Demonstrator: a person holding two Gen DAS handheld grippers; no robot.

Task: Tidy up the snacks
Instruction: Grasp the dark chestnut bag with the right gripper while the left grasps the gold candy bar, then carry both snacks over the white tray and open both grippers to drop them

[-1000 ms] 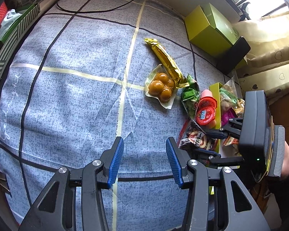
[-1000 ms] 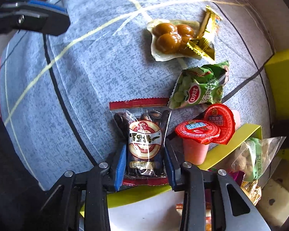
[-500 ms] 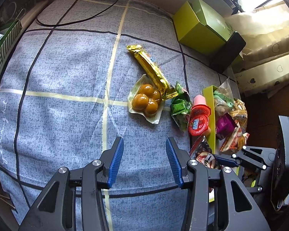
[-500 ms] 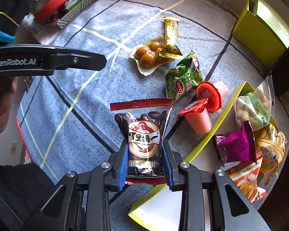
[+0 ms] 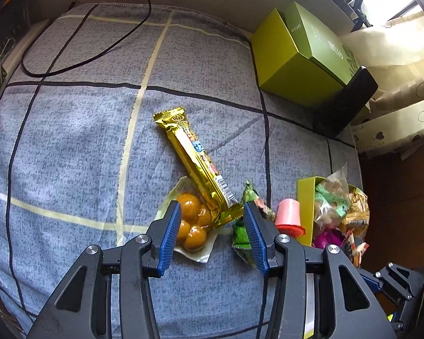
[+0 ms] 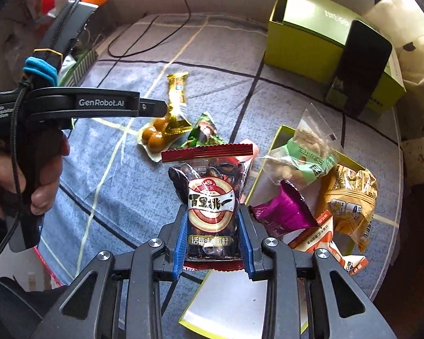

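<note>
Right wrist view shows the right claw (image 6: 213, 236) clamped on a red-edged clear packet of dark seeds (image 6: 210, 197), lifted over the bed's right edge, next needing release into the shallow yellow-green cardboard tray (image 6: 226, 305).

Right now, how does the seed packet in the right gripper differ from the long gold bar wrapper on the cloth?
The seed packet is clamped in the right gripper, off the cloth; the gold bar wrapper lies loose, its lower end resting over the pack of brown balls. The seed packet is short, wide, clear-windowed with red edges; the gold bar wrapper is long, narrow and opaque. Both are sealed, unopened snacks.
</note>
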